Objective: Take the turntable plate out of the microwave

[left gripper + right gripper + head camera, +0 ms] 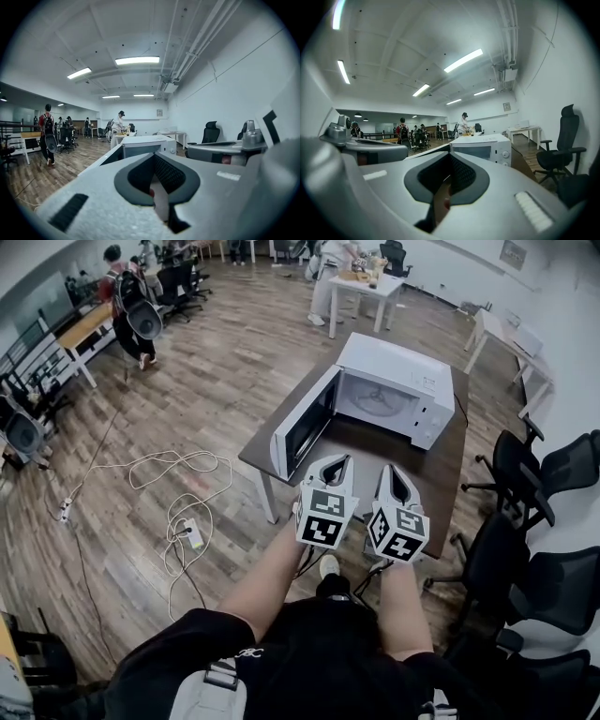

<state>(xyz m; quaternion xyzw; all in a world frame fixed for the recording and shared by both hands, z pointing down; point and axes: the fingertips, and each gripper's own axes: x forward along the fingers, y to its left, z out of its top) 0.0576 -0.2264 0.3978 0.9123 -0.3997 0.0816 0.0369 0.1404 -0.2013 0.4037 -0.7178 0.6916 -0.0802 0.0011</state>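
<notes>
The left gripper (pixel 343 461) has its jaws drawn together with nothing between them; in the left gripper view the dark pads meet at the tip (pixel 153 155). Just to its right, the right gripper (pixel 389 470) is likewise closed and empty, its pads joined at the tip in the right gripper view (pixel 450 154). The two are held side by side, close but not touching, each with its marker cube toward the person, whose forearms reach out behind them.

Both point across the near edge of a dark table (pixel 422 465). Ahead of their tips, and apart from them, stands a white microwave (pixel 398 371). Its door (pixel 302 432) is swung open on the left gripper's side, reaching back almost level with that gripper's tip. The turntable plate (pixel 380 401) lies inside the cavity, straight ahead of both grippers.

To the right of the right gripper stand black office chairs (pixel 553 474). Off to the left of the left gripper, a pale cable (pixel 178 465) loops over the wooden floor. Far ahead, beyond the microwave, a person in white (pixel 119 124) stands at a table.
</notes>
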